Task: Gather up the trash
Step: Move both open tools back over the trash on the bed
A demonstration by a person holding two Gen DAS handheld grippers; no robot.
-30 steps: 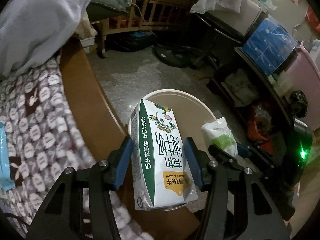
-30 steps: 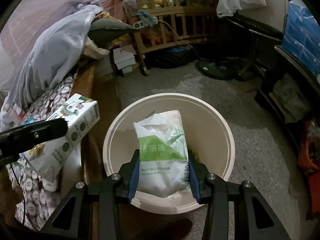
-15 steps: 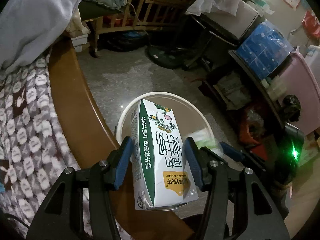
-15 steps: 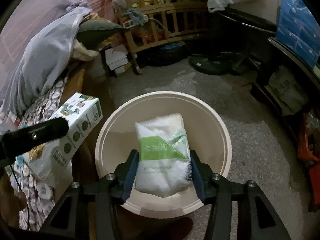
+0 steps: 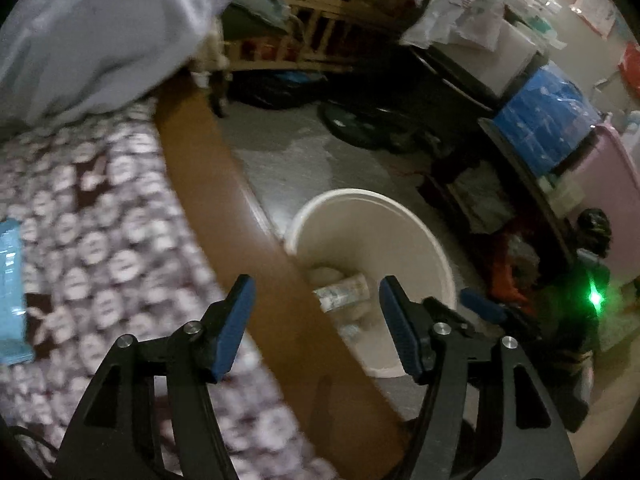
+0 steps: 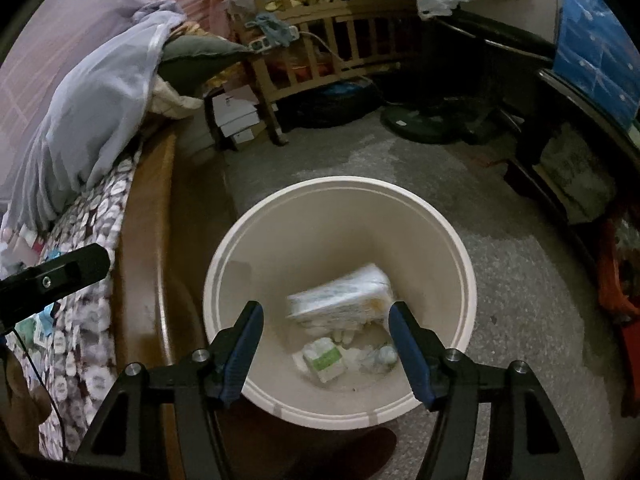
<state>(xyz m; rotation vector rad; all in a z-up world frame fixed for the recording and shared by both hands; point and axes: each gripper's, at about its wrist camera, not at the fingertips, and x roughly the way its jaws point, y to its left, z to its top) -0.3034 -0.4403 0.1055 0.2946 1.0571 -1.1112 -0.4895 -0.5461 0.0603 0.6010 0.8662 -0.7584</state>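
Note:
A round cream trash bin stands on the floor beside the bed. Inside it lie the white milk carton, blurred, and the green-and-white tissue pack. My right gripper is open and empty above the bin's near side. My left gripper is open and empty above the bed's wooden edge, with the bin just to its right and the carton showing inside it.
The bed with a patterned brown blanket and a wooden side rail is on the left. A blue packet lies on the blanket. A wooden crib, a fan base and dark shelves ring the grey floor.
Both grippers opened. The milk carton left my left gripper and the tissue pack left my right gripper; both now lie inside the bin. The left gripper swung toward the bed.

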